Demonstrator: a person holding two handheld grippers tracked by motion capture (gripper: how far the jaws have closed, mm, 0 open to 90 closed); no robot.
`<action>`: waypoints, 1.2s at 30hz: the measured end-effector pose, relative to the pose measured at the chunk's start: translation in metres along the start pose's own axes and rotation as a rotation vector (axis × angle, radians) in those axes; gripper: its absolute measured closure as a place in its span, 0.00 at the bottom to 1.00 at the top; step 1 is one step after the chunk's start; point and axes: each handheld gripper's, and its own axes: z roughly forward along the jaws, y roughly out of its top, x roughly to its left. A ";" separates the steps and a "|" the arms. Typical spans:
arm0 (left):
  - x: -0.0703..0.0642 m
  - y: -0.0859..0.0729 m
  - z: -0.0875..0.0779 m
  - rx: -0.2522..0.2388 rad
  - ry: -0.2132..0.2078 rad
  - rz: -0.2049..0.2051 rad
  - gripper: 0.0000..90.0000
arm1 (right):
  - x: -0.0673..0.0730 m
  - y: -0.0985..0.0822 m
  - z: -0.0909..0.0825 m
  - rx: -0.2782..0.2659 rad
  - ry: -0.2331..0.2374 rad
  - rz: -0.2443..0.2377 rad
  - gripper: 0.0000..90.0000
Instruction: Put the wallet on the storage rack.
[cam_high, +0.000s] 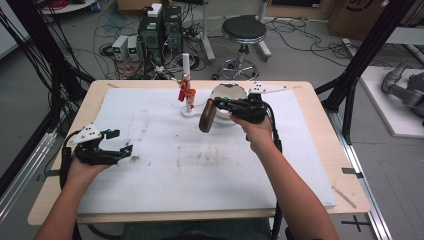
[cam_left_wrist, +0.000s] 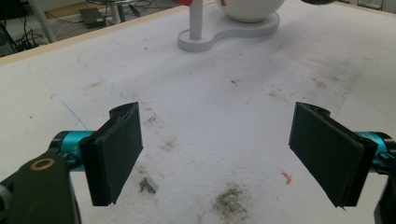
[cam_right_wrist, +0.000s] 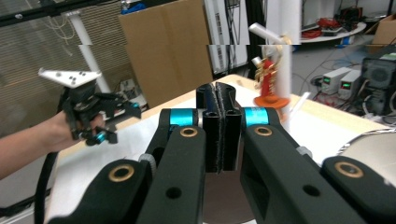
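Observation:
My right gripper (cam_high: 216, 103) is shut on a brown oval disc (cam_high: 207, 117), which hangs on edge just left of a white bowl (cam_high: 229, 92). In the right gripper view the jaws (cam_right_wrist: 218, 100) are pressed together, with the brown disc (cam_right_wrist: 219, 198) showing below them. The bowl stands on a white base with an upright post (cam_high: 186, 75) that carries a red and gold ornament (cam_high: 187, 92). My left gripper (cam_high: 122, 141) rests open near the table's left edge. Between its black pads (cam_left_wrist: 116, 149) there is only the stained white mat (cam_left_wrist: 219, 116).
The white mat (cam_high: 200, 165) covers most of the wooden table (cam_high: 320, 100) and has dirt smudges. A stool (cam_high: 243, 31), power units and cables stand on the floor beyond the far edge. Black frame posts (cam_high: 360, 60) rise at both sides.

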 end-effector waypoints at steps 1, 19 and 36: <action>0.000 0.000 0.000 0.000 -0.001 -0.002 0.19 | -0.003 0.002 -0.001 -0.008 -0.007 0.000 1.00; 0.000 -0.002 0.002 0.013 0.001 -0.003 0.19 | -0.041 0.025 -0.016 -0.028 -0.138 0.011 1.00; 0.001 -0.003 0.002 0.018 0.001 -0.002 0.19 | -0.077 0.020 -0.011 -0.005 -0.234 0.054 1.00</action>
